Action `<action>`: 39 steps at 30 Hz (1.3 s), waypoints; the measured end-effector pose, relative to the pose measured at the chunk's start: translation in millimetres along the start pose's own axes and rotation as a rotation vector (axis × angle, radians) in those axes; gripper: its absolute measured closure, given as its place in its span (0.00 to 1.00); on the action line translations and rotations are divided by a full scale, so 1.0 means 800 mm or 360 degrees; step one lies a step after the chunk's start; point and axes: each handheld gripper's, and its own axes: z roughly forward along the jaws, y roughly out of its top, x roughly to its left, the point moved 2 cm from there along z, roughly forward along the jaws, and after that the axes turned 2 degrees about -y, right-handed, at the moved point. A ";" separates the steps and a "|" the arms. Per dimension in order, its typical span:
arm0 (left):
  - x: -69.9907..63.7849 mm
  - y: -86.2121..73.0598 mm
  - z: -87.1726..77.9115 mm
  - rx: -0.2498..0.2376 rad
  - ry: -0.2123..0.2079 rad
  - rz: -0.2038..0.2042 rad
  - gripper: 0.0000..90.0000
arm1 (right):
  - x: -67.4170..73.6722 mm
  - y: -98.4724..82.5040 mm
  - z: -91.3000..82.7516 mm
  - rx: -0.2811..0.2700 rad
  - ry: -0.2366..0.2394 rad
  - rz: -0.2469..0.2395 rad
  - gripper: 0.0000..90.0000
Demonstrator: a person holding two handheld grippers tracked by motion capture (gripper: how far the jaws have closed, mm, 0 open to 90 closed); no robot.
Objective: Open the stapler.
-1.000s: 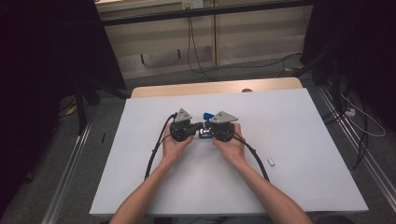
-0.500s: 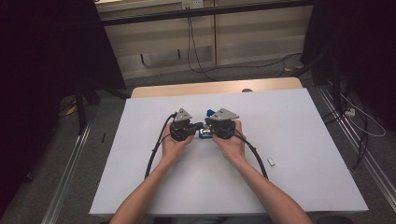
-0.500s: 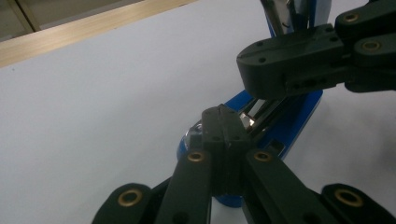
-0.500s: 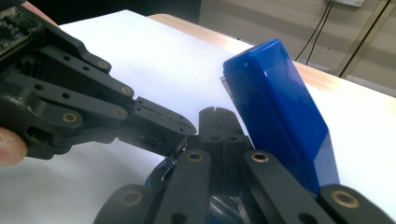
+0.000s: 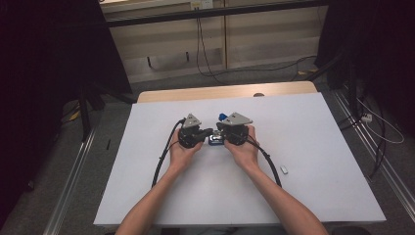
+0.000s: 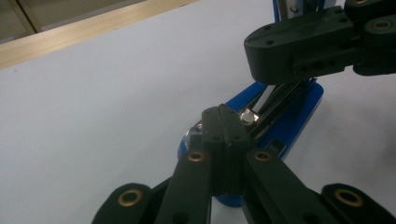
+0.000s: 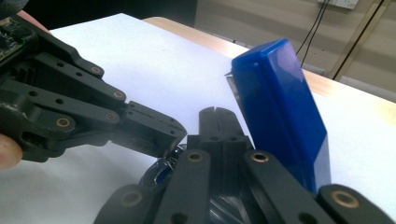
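Pressing both closed hand-held grippers, left [image 5: 209, 132] and right [image 5: 219, 130], onto the blue stapler [image 5: 215, 140], we are keeping it at the frame's centre on the white bench [image 5: 313, 147], lid raised.

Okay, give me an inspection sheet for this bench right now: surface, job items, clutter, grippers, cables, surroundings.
Surface: white table top, with a wooden strip along its far edge.
Job's things: blue stapler at mid-table, its lid swung up, metal staple channel exposed.
Clutter: one small white object near the person's right forearm; too small to identify.
Grippers: left gripper shut, tip at the stapler's open base; right gripper shut, tip beside the raised lid. Whether either touches it is unclear.
Cables: a black cable trails from each gripper toward the person.
Surroundings: floor cables, wooden wall panels, dark stands on both sides.
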 end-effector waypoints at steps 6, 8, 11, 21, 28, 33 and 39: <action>0.000 0.000 0.000 0.0001 0.0002 0.0009 1.00 | -0.002 0.001 -0.002 -0.0002 -0.0006 -0.0004 1.00; 0.000 0.000 0.000 0.0004 0.0007 0.0018 1.00 | -0.002 0.001 -0.002 -0.0001 -0.0006 -0.0002 1.00; 0.000 0.000 0.000 0.0004 0.0010 0.0026 1.00 | -0.002 0.001 -0.002 -0.0001 -0.0009 -0.0003 1.00; 0.000 0.000 0.000 -0.0006 -0.0002 -0.0002 1.00 | -0.006 0.002 -0.007 -0.0014 -0.0036 -0.0008 1.00; 0.000 0.000 0.000 -0.0006 -0.0002 -0.0009 1.00 | -0.010 0.002 -0.010 -0.0020 -0.0029 0.0009 1.00; 0.000 0.000 0.000 0.0000 0.0000 0.0000 1.00 | -0.010 0.002 -0.010 -0.0022 -0.0028 0.0008 1.00; 0.000 -0.001 0.000 -0.0008 0.0000 -0.0007 1.00 | -0.010 0.002 -0.011 -0.0025 -0.0029 0.0010 1.00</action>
